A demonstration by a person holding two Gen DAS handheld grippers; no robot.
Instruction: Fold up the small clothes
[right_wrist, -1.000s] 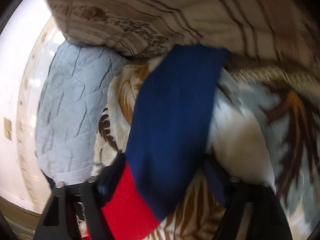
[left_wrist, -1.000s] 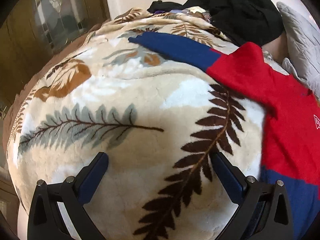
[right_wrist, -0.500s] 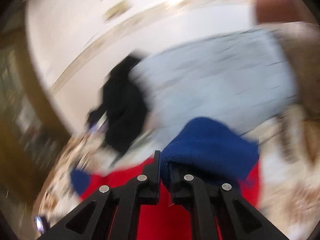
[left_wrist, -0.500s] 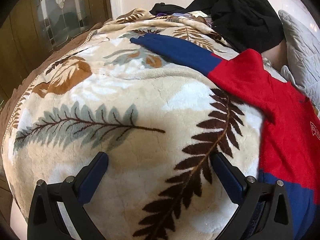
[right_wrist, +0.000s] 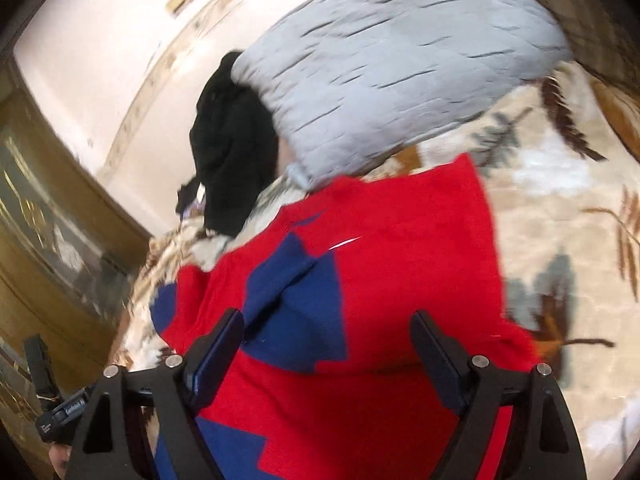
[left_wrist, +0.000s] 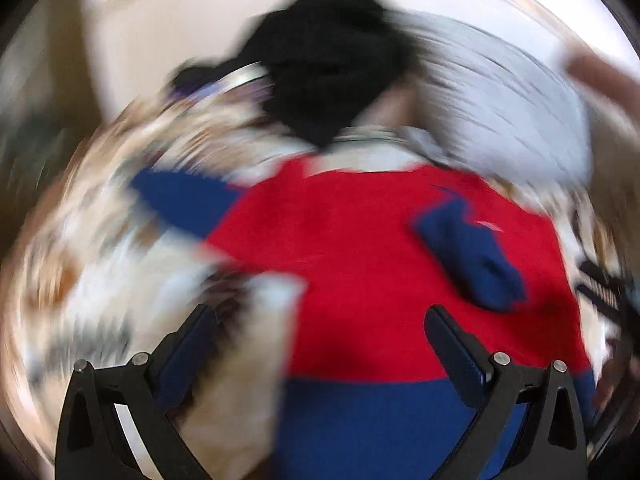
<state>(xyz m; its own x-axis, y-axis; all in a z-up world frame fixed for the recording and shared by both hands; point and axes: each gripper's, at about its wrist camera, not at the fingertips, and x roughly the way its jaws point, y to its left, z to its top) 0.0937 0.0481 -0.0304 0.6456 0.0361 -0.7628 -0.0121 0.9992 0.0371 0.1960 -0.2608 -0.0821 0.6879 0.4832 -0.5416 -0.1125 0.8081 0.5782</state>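
Red-and-blue sweater spread on leaf-print blanket of the bed, filling centre and lower part of both views; laid flat so folds can be made over the body. One blue sleeve folded inward onto the red chest, lying loose at centre-left of the right wrist view, at centre-right of the left. Right tool just been opening, jaws now wide apart, nothing pinched; sleeve lying just ahead of the left finger, apparently released there to complete that fold. Second blue sleeve stretched out sideways at left of the left wrist view, not yet folded. Left tool also spread apart and empty, hovering above the sweater's lower edge and the blanket; view heavily smeared, so fine detail unreadable. Probably heading for the outstretched sleeve next. Count: one sweater, two sleeves (one folded, one out), two tools. Beyond: one grey quilted pillow in upper centre, one heap of black clothing beside it at upper left, likely waiting its turn.
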